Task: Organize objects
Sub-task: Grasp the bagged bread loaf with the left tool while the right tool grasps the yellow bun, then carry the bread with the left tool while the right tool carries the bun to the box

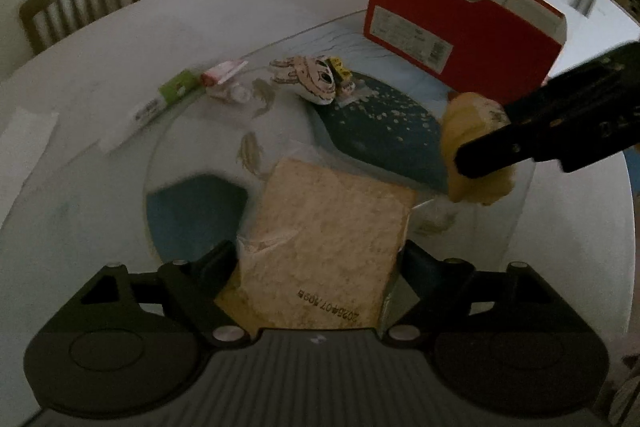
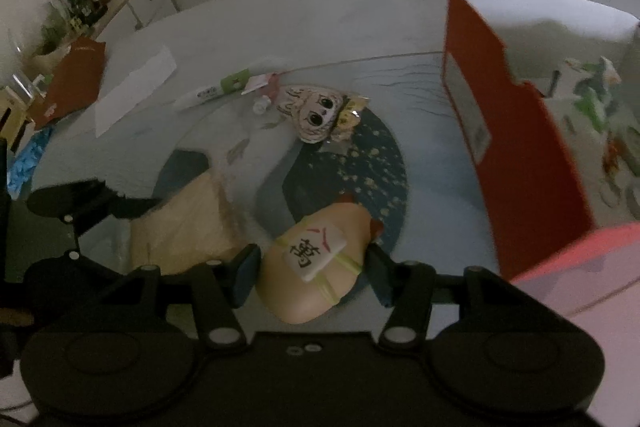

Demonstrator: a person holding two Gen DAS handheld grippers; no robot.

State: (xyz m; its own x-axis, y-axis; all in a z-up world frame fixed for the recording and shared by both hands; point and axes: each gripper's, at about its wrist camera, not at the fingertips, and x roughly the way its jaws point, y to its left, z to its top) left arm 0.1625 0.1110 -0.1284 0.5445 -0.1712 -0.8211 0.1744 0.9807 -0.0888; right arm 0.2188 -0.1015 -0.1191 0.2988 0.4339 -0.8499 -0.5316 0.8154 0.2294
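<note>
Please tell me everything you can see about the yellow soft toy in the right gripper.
The yellow soft toy looks plush, rounded and elongated. A white tile-shaped patch bearing a black character and red strokes sits on top, crossed by thin yellow-green bands. The right gripper holds it by both sides above the blue patterned mat, close to the open red box.

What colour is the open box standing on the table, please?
Red outside, white inside; the box shows best in the right wrist view.

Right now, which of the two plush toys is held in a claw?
The tan plush with the mahjong tile, gripped by the right claw. The big-eyed character plush lies free on the mat.
</note>
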